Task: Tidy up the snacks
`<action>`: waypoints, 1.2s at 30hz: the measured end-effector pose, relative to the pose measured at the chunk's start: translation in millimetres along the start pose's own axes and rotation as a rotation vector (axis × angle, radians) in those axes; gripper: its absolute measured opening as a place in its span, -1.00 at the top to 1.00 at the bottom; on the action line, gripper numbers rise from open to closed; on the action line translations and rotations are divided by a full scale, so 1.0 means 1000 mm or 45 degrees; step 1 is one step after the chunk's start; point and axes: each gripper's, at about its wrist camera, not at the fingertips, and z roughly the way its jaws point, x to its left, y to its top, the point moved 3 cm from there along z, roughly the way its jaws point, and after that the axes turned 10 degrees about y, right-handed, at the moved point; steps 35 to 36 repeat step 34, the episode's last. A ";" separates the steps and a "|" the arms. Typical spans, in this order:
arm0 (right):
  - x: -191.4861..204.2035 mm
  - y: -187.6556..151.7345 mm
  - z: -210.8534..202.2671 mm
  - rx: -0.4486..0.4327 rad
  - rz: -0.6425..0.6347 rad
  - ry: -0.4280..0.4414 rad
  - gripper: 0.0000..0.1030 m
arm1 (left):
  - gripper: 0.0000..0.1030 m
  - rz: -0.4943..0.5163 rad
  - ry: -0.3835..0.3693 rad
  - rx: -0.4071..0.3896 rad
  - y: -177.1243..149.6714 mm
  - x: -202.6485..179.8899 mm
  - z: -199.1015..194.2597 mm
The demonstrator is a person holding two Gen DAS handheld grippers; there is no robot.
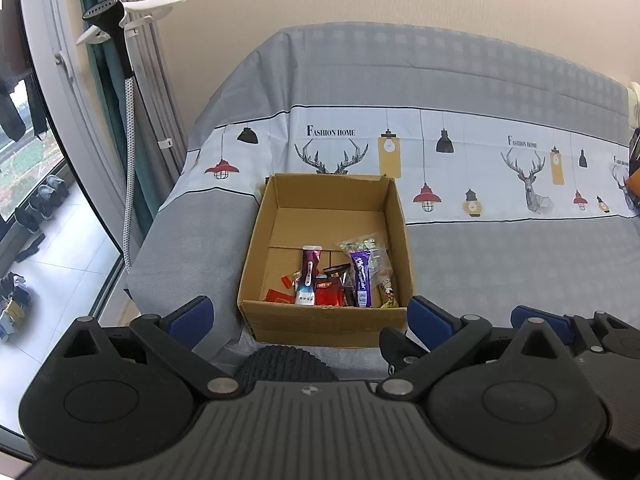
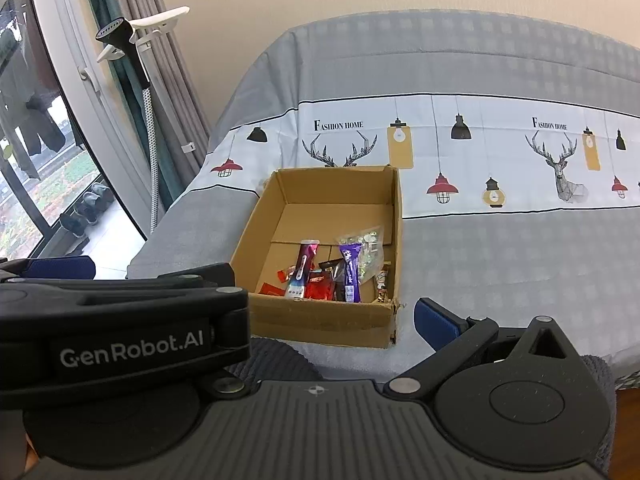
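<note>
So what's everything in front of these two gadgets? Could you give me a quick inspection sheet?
Surface: bed sheet, grey with printed lamps and deer.
Job's things: cardboard box open, snack packets piled at its near end.
Clutter: nothing seen on the sheet outside the box.
Grippers: left gripper open, empty; right gripper open, empty, its left finger hidden behind the left gripper.
Cables: braided hose hanging from the garment steamer.
Surroundings: curtains, window, shoes outside.

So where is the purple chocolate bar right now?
In both wrist views the purple chocolate bar lies inside the cardboard box, toward its near right side, with the clear candy bag on its right and a red packet to its left.
</note>
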 end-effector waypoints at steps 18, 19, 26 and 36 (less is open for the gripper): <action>-0.001 -0.001 0.000 0.002 0.004 0.007 -0.99 | -1.00 0.004 0.004 0.001 -0.001 0.000 -0.001; -0.001 -0.001 -0.001 0.000 0.003 0.008 -0.99 | -1.00 0.003 0.006 0.000 -0.001 0.001 -0.001; 0.001 -0.003 -0.002 -0.008 -0.003 0.014 -0.99 | -1.00 0.002 0.016 -0.011 -0.003 0.003 -0.003; 0.000 -0.004 -0.001 0.001 0.003 0.025 -0.99 | -1.00 0.009 0.028 -0.004 -0.004 0.002 -0.002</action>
